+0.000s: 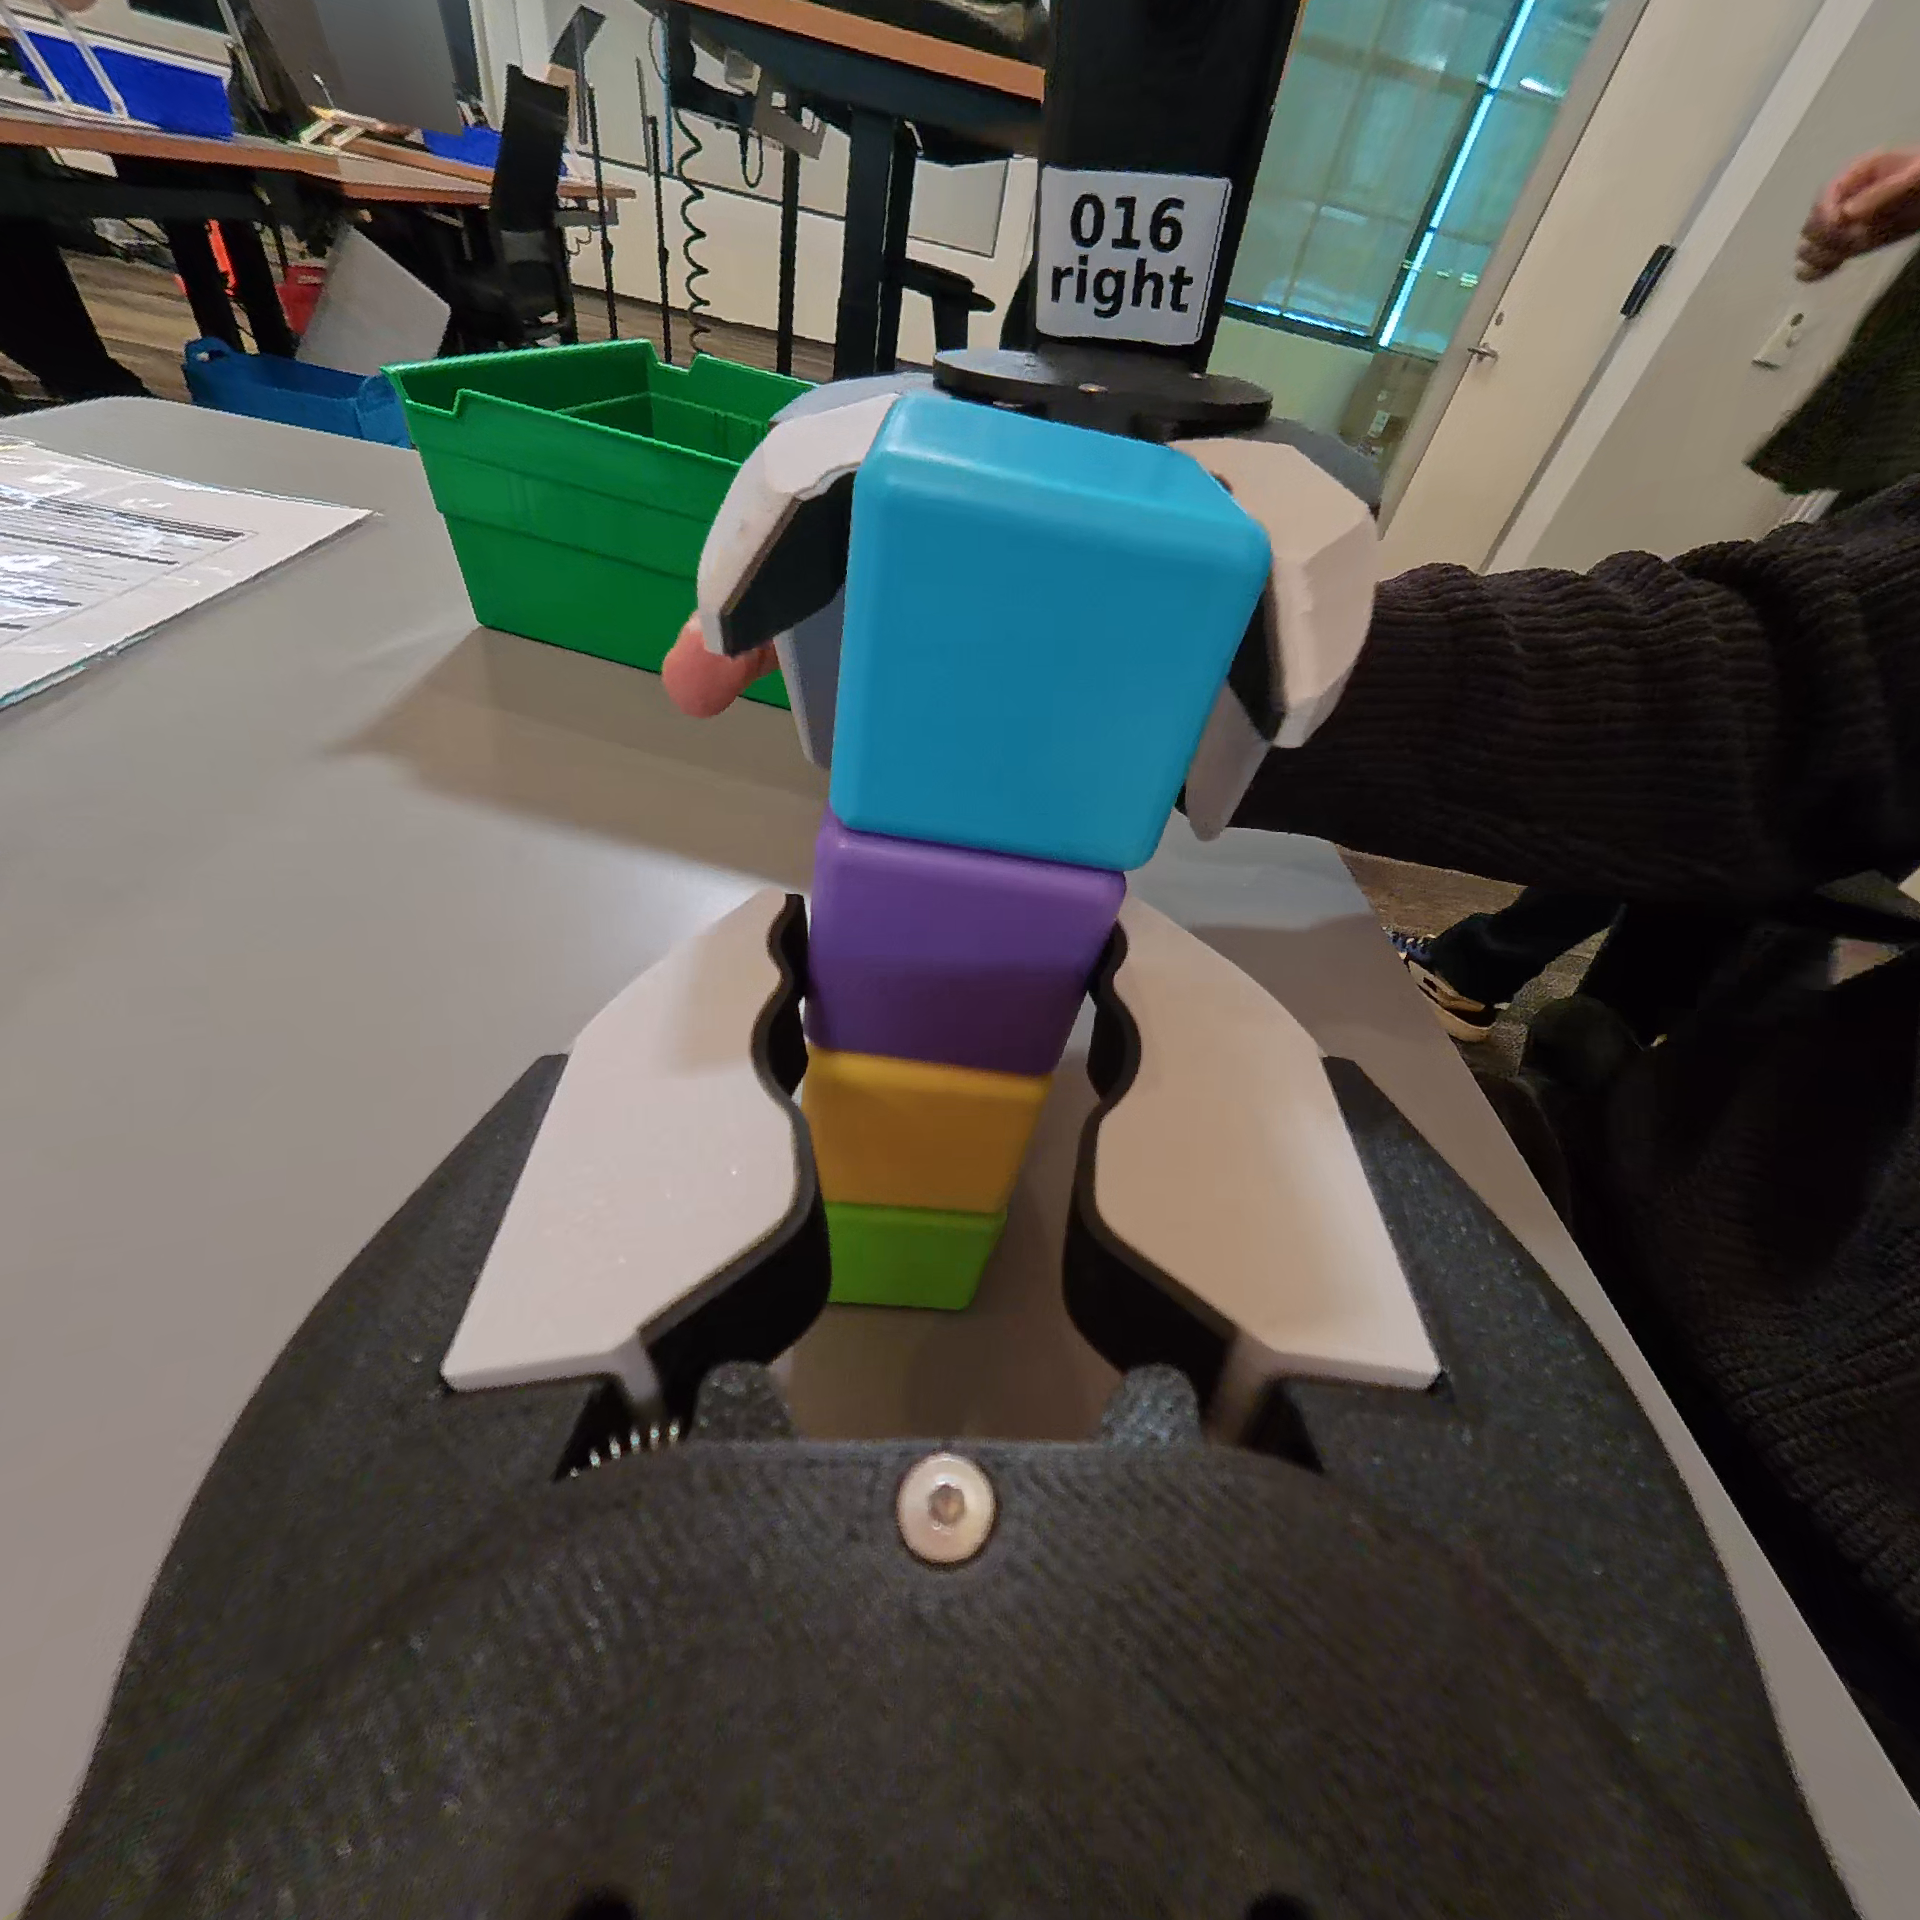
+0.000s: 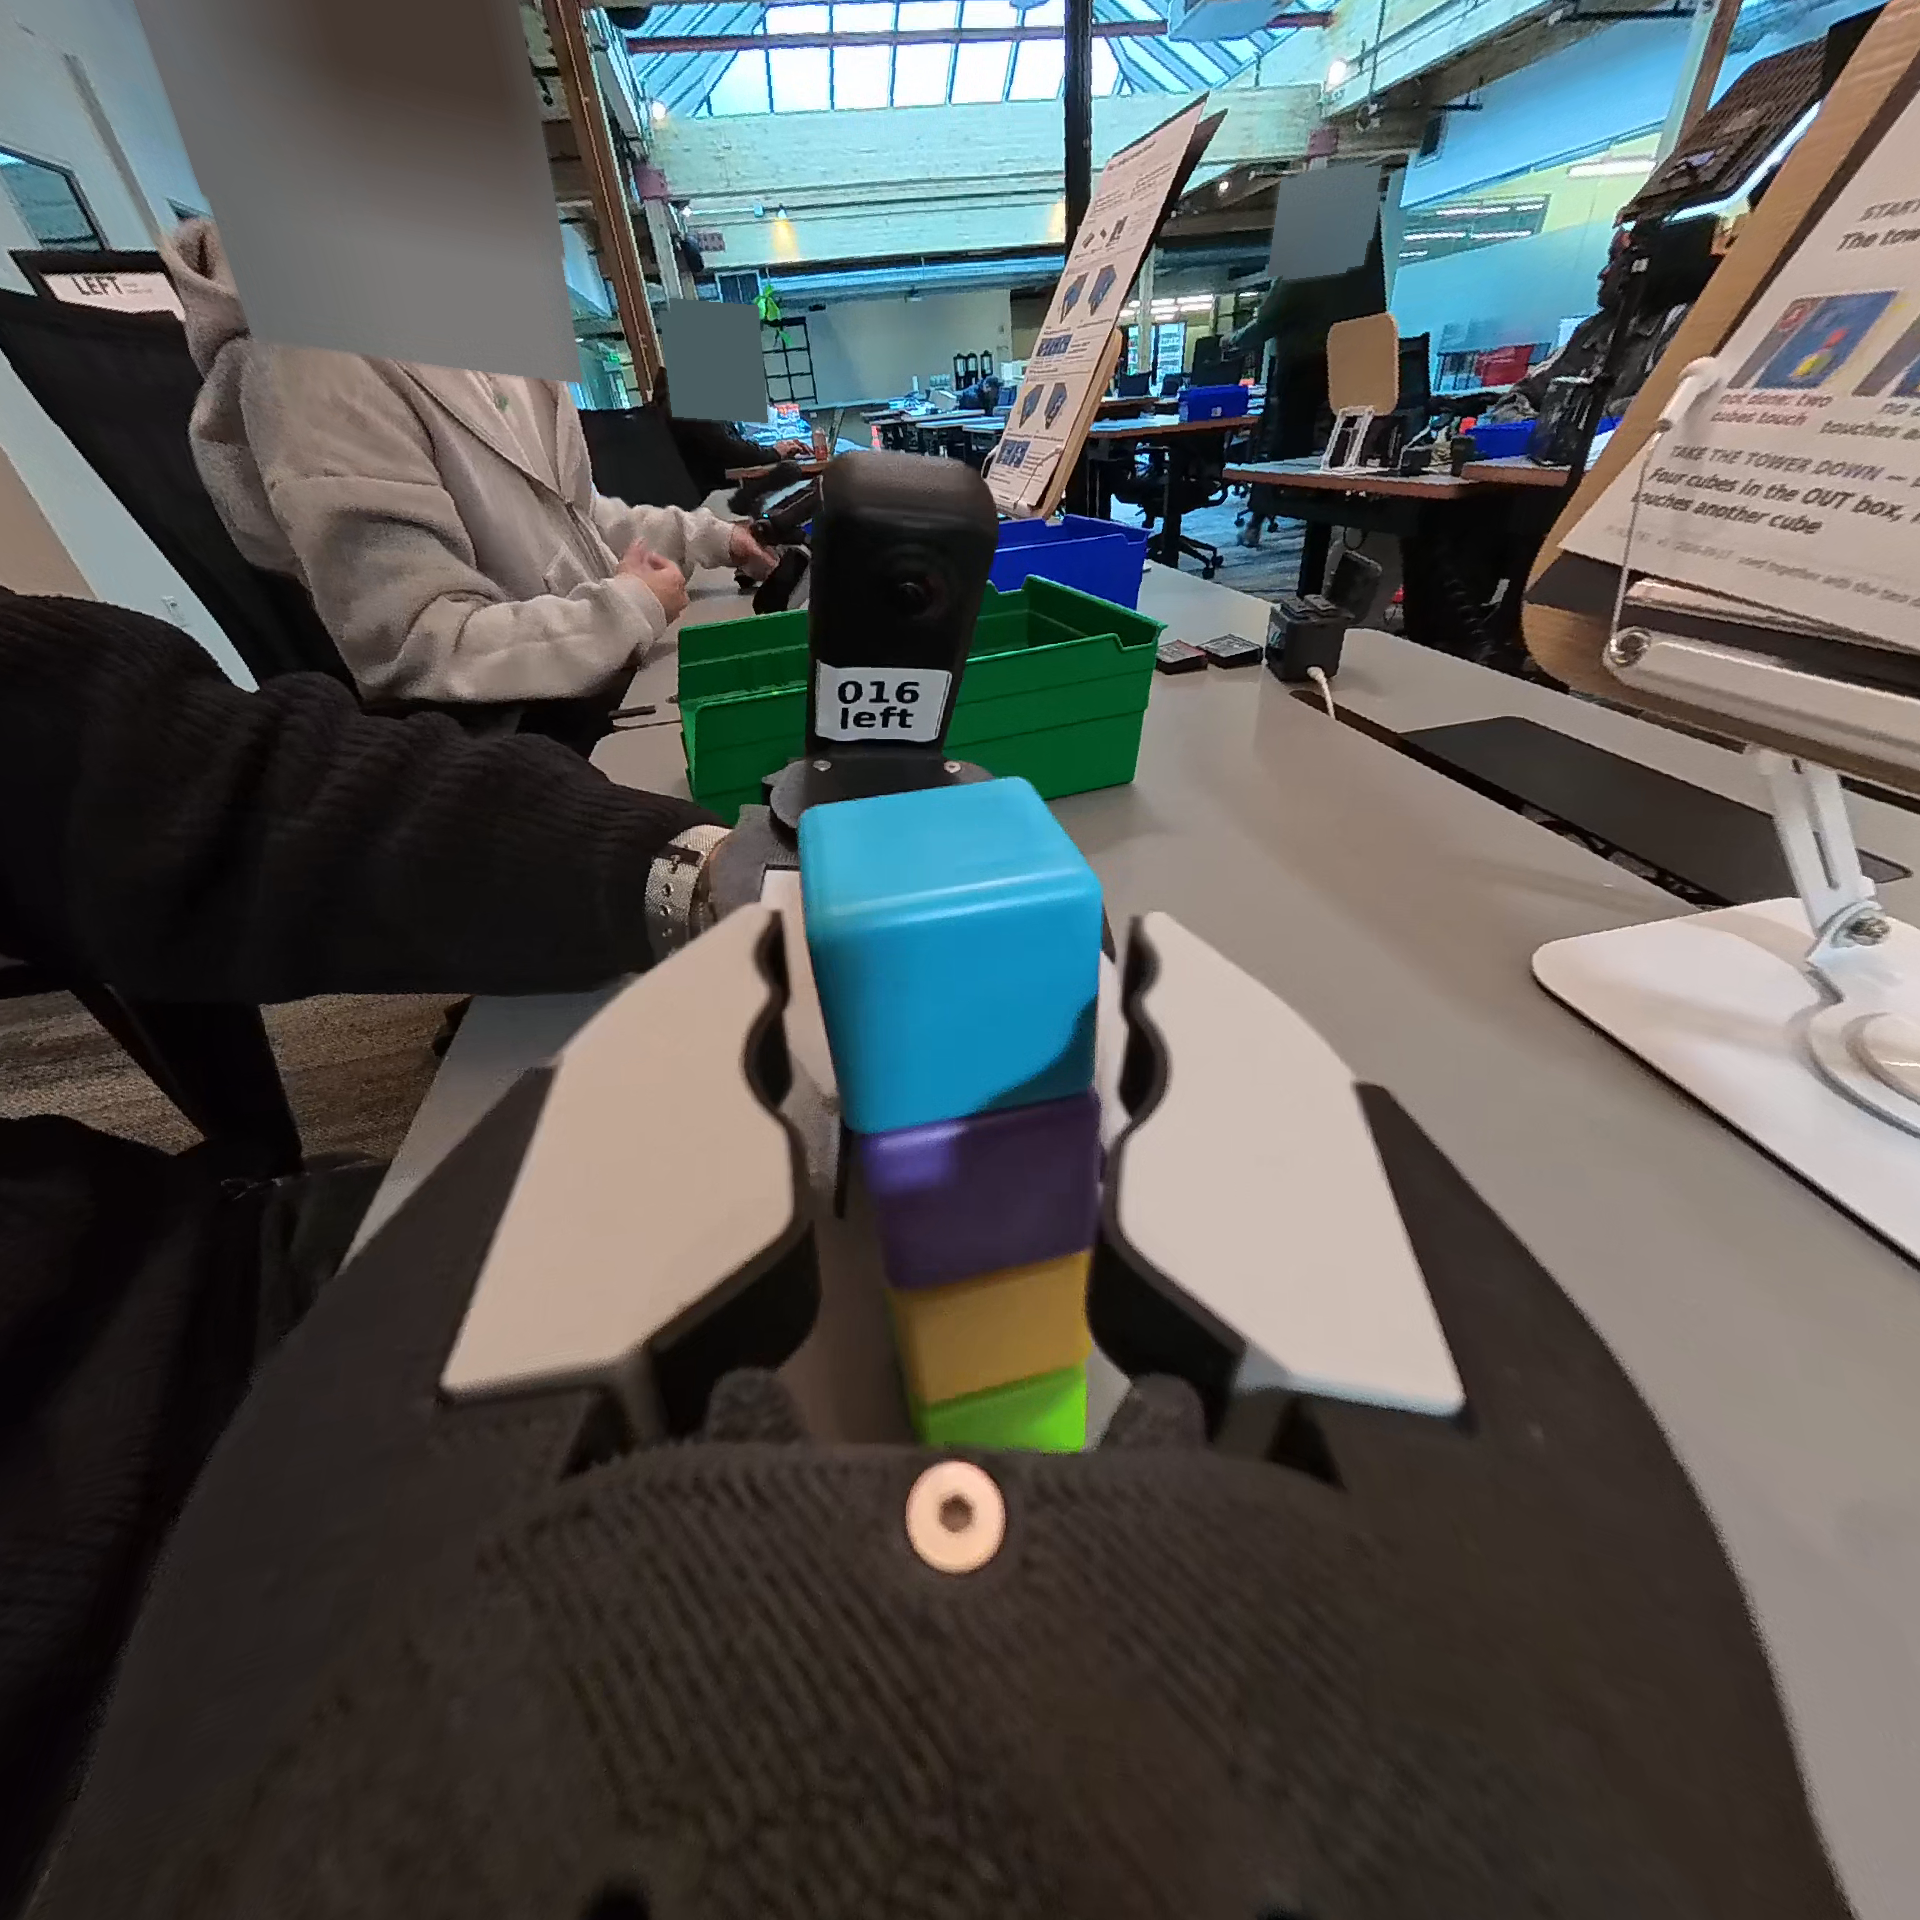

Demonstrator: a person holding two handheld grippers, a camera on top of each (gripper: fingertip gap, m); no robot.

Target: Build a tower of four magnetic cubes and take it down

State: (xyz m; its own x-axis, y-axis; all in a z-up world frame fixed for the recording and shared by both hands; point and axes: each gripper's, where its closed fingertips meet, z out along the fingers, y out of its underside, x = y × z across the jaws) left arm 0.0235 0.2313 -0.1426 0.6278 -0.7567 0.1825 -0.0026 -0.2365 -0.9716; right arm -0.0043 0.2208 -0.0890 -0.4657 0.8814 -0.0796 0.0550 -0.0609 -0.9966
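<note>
Left wrist view looks along the left tongs [image 1: 951, 935] at one stack of four blocks standing on the grey counter [image 1: 260, 935]. From the bottom they are one green block [image 1: 909, 1252], one yellow block [image 1: 920, 1127], one purple block [image 1: 961, 966] and one blue block [image 1: 1039, 644]. The stack stands between the two fingers of the left tongs. Their dark pads press the left and right faces of the purple block, so these tongs look clenched on it. The green and yellow blocks sit lower, in the gap between the fingers, touching neither.

Two tongs meet at the stack. The right tongs [image 1: 987, 707] come from the far side, with one finger on either side of the blue block. Right wrist view shows a thin gap between each finger and the block, so these tongs are released around it, not gripping. A black knit sleeve [image 1: 1558, 707] reaches in behind them.

Beyond the left tongs' tips, to the left of the stack, one green bin [image 1: 582, 520] rests on the counter. Further left lies one printed sheet [image 1: 125, 551]. In the right wrist view, one blue bin [image 2: 1070, 551] stands behind the green one. To the right of the right tongs, one white stand [image 2: 1714, 997] holds a printed card.
</note>
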